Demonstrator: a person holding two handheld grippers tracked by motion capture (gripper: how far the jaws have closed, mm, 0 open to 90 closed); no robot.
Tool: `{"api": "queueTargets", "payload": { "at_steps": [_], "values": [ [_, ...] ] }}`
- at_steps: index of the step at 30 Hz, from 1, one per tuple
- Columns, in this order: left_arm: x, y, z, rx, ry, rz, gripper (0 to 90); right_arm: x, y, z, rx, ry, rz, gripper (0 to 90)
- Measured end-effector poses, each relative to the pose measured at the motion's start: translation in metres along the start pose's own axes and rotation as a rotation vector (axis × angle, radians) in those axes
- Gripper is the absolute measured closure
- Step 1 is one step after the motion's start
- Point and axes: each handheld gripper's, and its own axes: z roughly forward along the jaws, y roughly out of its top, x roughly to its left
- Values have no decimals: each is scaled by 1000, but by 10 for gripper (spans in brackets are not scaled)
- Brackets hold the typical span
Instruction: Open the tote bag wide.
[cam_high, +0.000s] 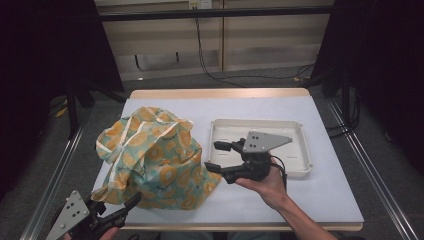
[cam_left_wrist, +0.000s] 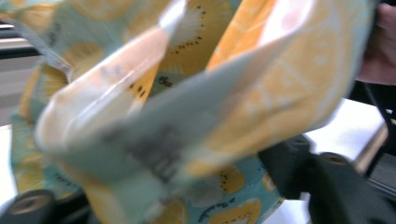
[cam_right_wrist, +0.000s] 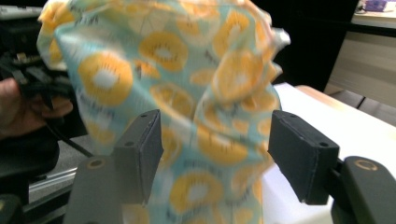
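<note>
A crumpled teal cloth (cam_high: 150, 160) printed with orange fruit slices lies heaped on the left half of the white table (cam_high: 310, 200). My left gripper (cam_high: 117, 202) comes in at the near left corner, one jaw against the cloth's lower edge. In the left gripper view a fold of the cloth (cam_left_wrist: 196, 116) lies loose between the jaws of the left gripper (cam_left_wrist: 159, 196), which stand well apart. My right gripper (cam_high: 216, 156) points left at the cloth's right side, open. In the right gripper view the cloth (cam_right_wrist: 187, 93) hangs just beyond the right gripper (cam_right_wrist: 215, 154) with its pads apart.
A shallow white tray (cam_high: 301, 150) sits on the right half of the table, partly under my right hand. Metal rails (cam_high: 370, 165) run along both sides of the table. Cables (cam_high: 240, 77) lie on the floor behind it, with dark curtains to either side.
</note>
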Motion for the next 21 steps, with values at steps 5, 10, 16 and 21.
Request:
{"api": "queueTargets", "payload": {
  "at_steps": [5, 10, 16, 21],
  "values": [
    [0, -1, 5, 20, -62, 10, 784, -10, 21, 20, -5, 10, -19, 349],
    [1, -2, 7, 33, -82, 8, 869, -19, 43, 37, -22, 28, -28, 325],
    [2, -5, 11, 56, -87, 7, 900, -14, 68, 56, -18, 53, -74, 244],
    [4, -4, 16, 77, -109, 7, 900, -2, 83, 75, 1, 134, -75, 167]
  ]
}}
